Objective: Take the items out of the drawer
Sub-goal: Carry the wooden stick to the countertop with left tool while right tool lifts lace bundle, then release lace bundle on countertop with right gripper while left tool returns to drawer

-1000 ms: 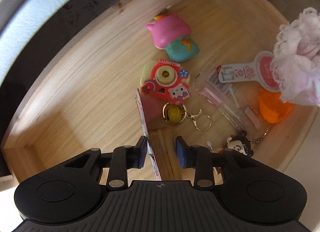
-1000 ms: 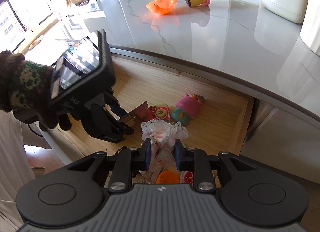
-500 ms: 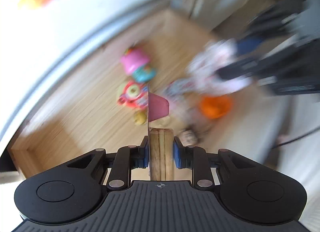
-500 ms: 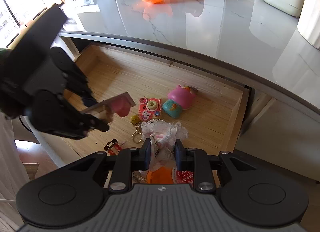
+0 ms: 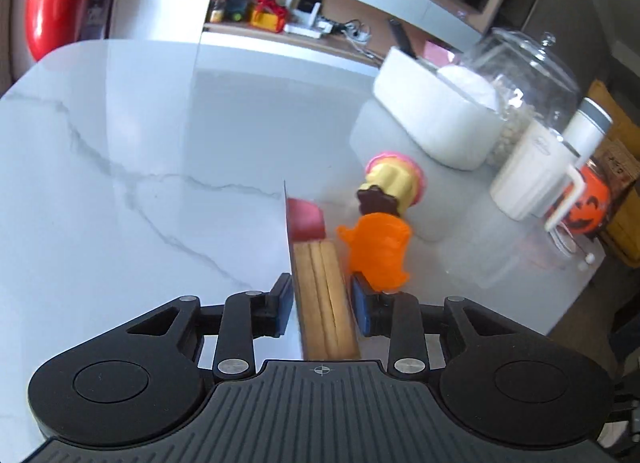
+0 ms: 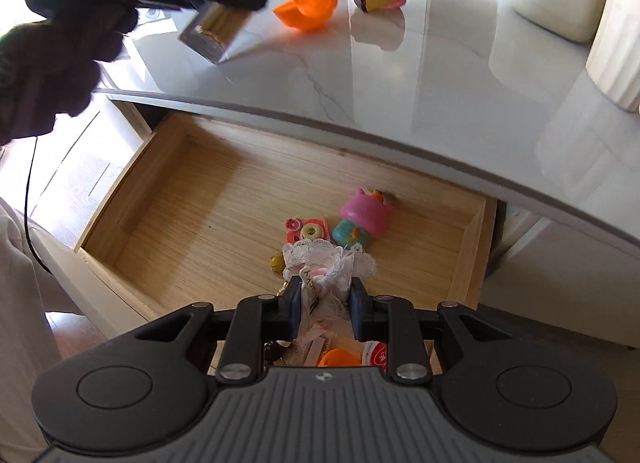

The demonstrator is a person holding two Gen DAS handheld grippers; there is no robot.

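Note:
My left gripper (image 5: 320, 297) is shut on a flat pack of wooden sticks with a pink end (image 5: 322, 287), held above the white marble countertop (image 5: 140, 151). In the right wrist view that pack (image 6: 224, 23) shows blurred over the counter's left side. My right gripper (image 6: 324, 303) is shut on a white lace-trimmed cloth bundle (image 6: 328, 267) and hovers over the open wooden drawer (image 6: 168, 199). In the drawer lie a pink and teal squishy toy (image 6: 362, 219), a toy camera (image 6: 308, 229) and a yellow keychain (image 6: 276, 261).
An orange toy (image 5: 378, 249) and a yellow-pink cupcake toy (image 5: 394, 183) lie on the counter just right of the left gripper. A white container (image 5: 436, 119), a glass jar (image 5: 524, 79) and a white jug (image 5: 540, 171) stand at the right. A gloved hand (image 6: 44, 63) holds the left gripper.
The left gripper shut on the stick pack in the drawer, then lifted it out and swung up over the countertop. The right gripper has kept hold of the lace bundle and risen a little.

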